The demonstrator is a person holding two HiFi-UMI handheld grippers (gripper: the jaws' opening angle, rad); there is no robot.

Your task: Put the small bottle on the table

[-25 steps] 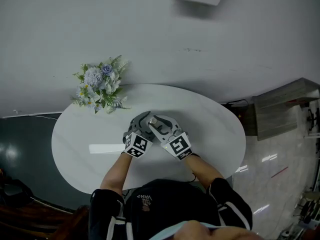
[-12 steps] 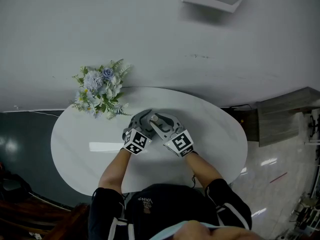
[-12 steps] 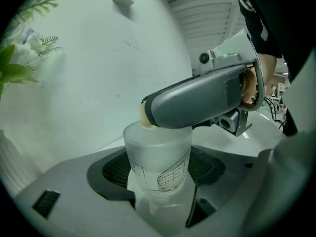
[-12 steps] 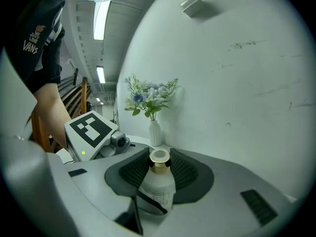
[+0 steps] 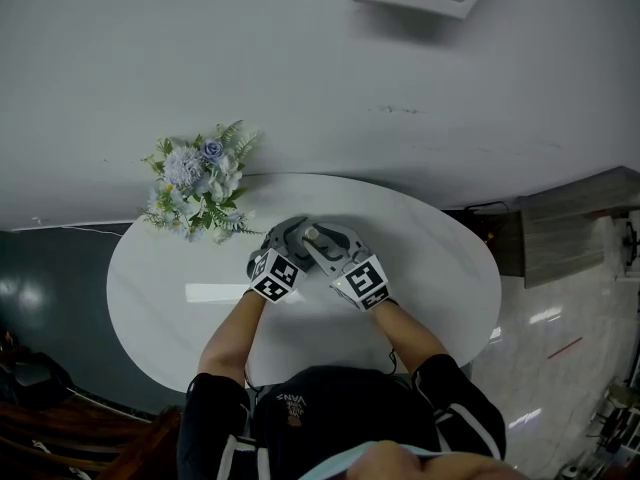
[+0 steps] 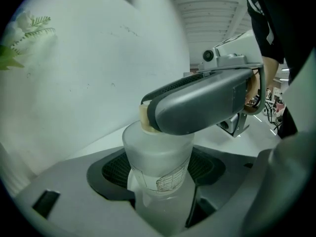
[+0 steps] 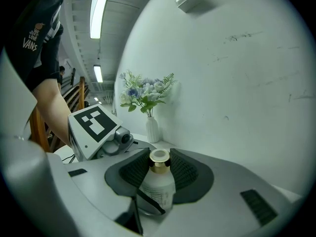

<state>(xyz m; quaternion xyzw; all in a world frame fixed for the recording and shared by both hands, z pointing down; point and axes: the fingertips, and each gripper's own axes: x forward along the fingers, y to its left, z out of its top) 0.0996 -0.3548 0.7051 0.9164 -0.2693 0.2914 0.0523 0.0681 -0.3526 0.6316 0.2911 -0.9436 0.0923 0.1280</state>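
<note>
Hardly anything has moved: both claws stay together over the middle of the table (image 5: pixel 430 268), nudged slightly toward the wall (image 5: pixel 400 88). Small bottle (image 7: pixel 157 189) is up off the tabletop between them. Left gripper (image 6: pixel 158 162) is clamped round the bottle's body; right gripper (image 7: pixel 159 169) pinches its neck under the white cap (image 7: pixel 159 155). Bottle label (image 6: pixel 170 180) has print too small to read. Black shirt (image 5: pixel 330 408) reads "VANS". Bare white tabletop lies open left, right and in front of the claws. Flowers (image 5: pixel 200 183) in a white vase (image 7: pixel 152 129) sit at the far left rim, by the wall.
</note>
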